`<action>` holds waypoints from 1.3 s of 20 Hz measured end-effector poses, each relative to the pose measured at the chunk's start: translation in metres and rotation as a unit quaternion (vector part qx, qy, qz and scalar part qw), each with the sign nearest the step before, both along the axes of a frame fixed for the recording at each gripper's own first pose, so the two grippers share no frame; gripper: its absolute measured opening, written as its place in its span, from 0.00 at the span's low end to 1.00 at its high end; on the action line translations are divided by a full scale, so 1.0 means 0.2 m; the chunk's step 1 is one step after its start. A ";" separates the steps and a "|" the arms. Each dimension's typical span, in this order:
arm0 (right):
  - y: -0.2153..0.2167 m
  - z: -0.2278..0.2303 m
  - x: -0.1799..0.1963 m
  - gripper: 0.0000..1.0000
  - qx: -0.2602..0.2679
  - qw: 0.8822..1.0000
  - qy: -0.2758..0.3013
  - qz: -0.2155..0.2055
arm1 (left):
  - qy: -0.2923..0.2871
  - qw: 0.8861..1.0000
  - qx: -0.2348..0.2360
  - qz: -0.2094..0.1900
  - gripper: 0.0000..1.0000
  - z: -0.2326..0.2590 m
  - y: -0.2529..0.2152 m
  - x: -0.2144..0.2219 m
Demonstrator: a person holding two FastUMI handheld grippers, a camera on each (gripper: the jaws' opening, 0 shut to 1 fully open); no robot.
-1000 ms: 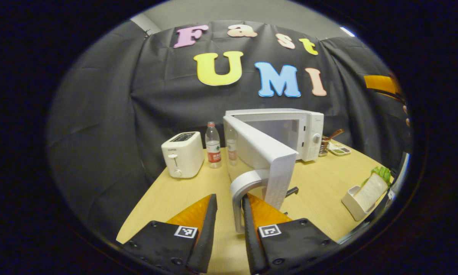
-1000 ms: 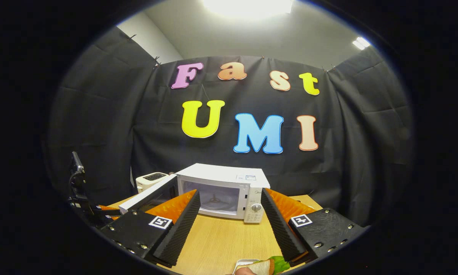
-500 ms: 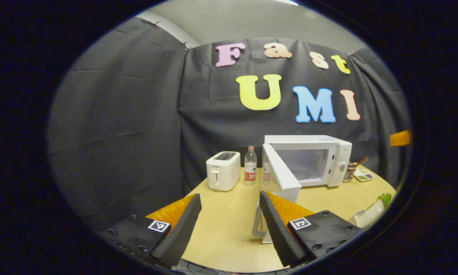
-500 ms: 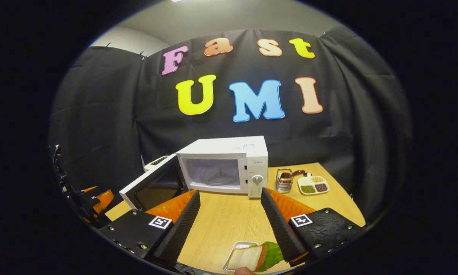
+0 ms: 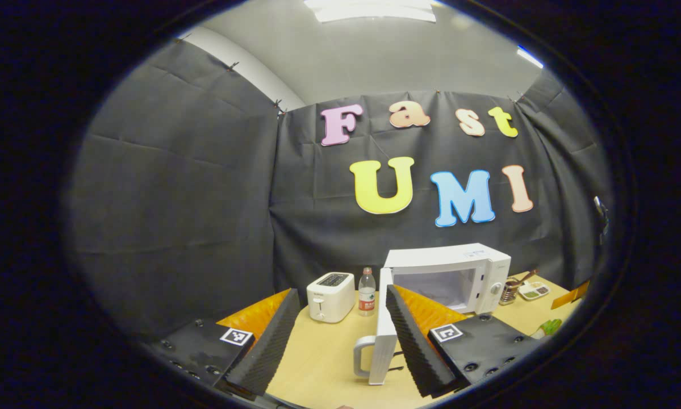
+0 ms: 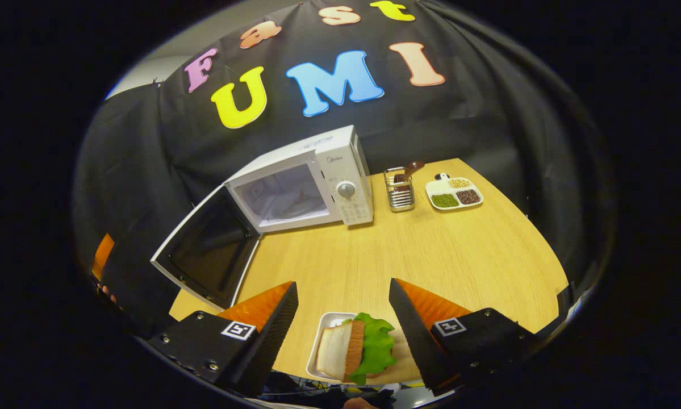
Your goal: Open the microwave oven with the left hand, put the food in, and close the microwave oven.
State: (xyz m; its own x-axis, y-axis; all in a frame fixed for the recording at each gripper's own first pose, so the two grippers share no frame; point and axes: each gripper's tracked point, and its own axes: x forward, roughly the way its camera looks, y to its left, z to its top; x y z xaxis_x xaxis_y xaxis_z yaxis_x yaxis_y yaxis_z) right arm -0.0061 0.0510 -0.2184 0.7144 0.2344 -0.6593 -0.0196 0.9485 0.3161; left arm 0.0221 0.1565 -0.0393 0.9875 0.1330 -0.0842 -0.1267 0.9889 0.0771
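The white microwave [image 5: 459, 272] [image 6: 312, 182] stands at the back of the wooden table with its door [image 5: 384, 335] [image 6: 207, 255] swung wide open and its cavity bare. My left gripper [image 5: 340, 335] is open, drawn back from the door handle [image 5: 363, 355], holding nothing. A sandwich with lettuce [image 6: 354, 349] lies in a small white tray [image 6: 324, 332] at the table's near edge. Over it hovers my right gripper [image 6: 340, 318], open, one finger on each side and apart from the food. In the left gripper view a bit of lettuce [image 5: 549, 326] peeks at the right.
A white toaster [image 5: 330, 295] and a water bottle [image 5: 366, 292] stand left of the microwave. To its right are a metal utensil holder [image 6: 399, 188] and a white divided dish of beans [image 6: 454, 193]. The open door sticks out over the table's left front.
My left gripper let go of the door handle, opened and pulled back and up. My right gripper tilted down and came over the sandwich tray.
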 end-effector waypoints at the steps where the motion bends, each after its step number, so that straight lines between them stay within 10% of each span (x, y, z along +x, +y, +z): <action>1: -0.01 -0.03 -0.01 0.98 0.003 1.000 0.013 0.003 | -0.002 1.000 0.004 -0.002 0.98 0.02 -0.03 -0.01; 13: 0.06 -0.41 -0.26 0.99 0.084 0.978 0.182 0.059 | -0.002 1.000 0.022 -0.002 1.00 0.04 -0.25 -0.04; 17: 0.12 -0.43 -0.33 0.77 0.135 0.965 0.217 0.067 | -0.002 1.000 0.020 0.013 0.98 0.04 -0.29 -0.08; 20: 0.15 -0.42 -0.33 0.43 0.166 0.957 0.229 0.058 | -0.003 1.000 0.024 0.019 0.98 0.05 -0.33 -0.10; 26: 0.16 -0.29 -0.29 0.43 0.173 0.963 0.191 0.085 | -0.008 1.000 0.022 0.020 0.96 0.08 -0.37 -0.12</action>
State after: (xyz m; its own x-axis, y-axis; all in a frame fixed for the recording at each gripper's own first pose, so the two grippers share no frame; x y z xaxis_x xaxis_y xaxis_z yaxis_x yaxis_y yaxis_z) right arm -0.0648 0.0824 -0.2770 0.3673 0.5788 -0.7281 0.0157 0.7789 0.6270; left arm -0.0024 0.0820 -0.0239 0.9826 0.1748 -0.0621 -0.1666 0.9789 0.1185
